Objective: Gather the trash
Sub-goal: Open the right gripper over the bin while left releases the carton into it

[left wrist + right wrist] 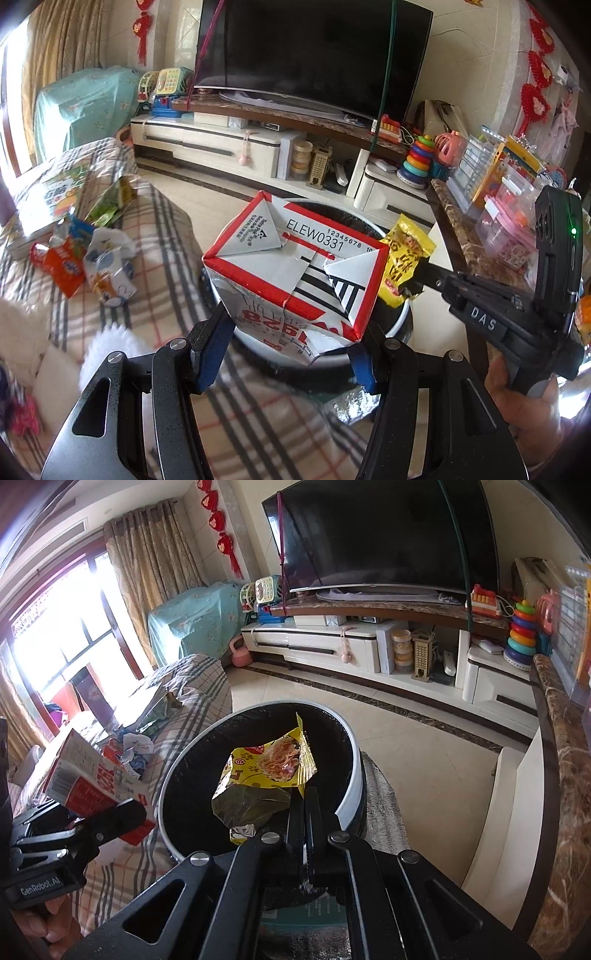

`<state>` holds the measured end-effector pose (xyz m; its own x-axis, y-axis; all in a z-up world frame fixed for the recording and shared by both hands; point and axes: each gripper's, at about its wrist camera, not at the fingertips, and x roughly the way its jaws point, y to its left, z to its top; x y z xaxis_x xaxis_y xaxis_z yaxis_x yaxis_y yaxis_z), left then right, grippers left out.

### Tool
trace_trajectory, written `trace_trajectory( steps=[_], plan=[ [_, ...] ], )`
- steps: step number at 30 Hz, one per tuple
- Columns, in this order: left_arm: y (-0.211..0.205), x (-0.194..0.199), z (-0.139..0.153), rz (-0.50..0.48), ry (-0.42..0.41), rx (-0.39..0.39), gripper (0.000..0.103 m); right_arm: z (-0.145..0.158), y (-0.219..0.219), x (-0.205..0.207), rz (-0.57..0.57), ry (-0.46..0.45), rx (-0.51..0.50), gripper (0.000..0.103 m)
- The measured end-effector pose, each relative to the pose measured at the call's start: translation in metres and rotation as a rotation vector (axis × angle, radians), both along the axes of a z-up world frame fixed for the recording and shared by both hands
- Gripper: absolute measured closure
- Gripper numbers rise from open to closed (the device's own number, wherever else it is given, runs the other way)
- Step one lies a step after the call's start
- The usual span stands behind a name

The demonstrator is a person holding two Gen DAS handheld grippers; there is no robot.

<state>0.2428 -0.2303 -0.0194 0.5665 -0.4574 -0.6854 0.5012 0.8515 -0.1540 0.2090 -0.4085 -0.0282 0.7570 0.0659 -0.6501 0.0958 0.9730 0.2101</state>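
Left claw [291, 347]: clamped at part width on the red-and-white carton [295, 273], blue pads [212, 354] pressing both side walls near its lower end. Carton held tilted, base panel facing the lens, directly ahead of the claw and over the near rim of the trash bin [391, 321]. Handling judgement: light, thin-walled, semi-stiff; dented lower corner indicates walls buckle under pressure. Best taken across the two broad faces, near a folded edge where the board is doubled. Further scrap, crumpled wrappers [85, 266], lying to the left of the claw on the plaid-covered sofa [162, 258], not yet collected.

Right claw [304, 801]: clenched fully, fingers pinching the rear edge of the yellow snack wrapper [273, 771]. Wrapper hanging ahead of the claw, above the dark opening of the trash bin [351, 801], inside the rim line. Handling judgement: near weightless, limp, slick foil film; prone to slipping and to clinging on release. Best pinched at the crimped seal edge, never mid-panel. Left claw [122, 814] with carton [92, 775] visible left of the right claw, beside the bin rim.
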Motion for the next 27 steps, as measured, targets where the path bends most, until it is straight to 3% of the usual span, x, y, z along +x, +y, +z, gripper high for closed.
trace_trajectory(
  steps=[10, 12, 14, 15, 24, 27],
  plan=[
    [-0.010, 0.023, -0.011, 0.004, 0.046, 0.031, 0.043, -0.006, -0.004, 0.013, 0.010, 0.041, -0.010, 0.095],
    [-0.008, 0.024, -0.013, 0.010, 0.054, 0.031, 0.035, -0.006, -0.005, 0.013, 0.006, 0.042, -0.001, 0.090],
    [-0.004, 0.022, -0.014, 0.020, 0.055, 0.026, 0.027, -0.005, -0.007, 0.012, 0.003, 0.037, 0.010, 0.069],
    [-0.003, 0.021, -0.014, 0.024, 0.055, 0.025, 0.027, -0.004, -0.006, 0.010, 0.000, 0.031, 0.011, 0.065],
    [0.015, 0.004, -0.010, 0.044, 0.048, -0.018, 0.023, 0.005, -0.001, -0.003, -0.015, 0.006, 0.019, 0.060],
    [0.027, -0.006, -0.009, 0.061, 0.041, -0.032, 0.023, 0.005, 0.003, -0.010, -0.020, -0.007, 0.024, 0.049]
  ],
)
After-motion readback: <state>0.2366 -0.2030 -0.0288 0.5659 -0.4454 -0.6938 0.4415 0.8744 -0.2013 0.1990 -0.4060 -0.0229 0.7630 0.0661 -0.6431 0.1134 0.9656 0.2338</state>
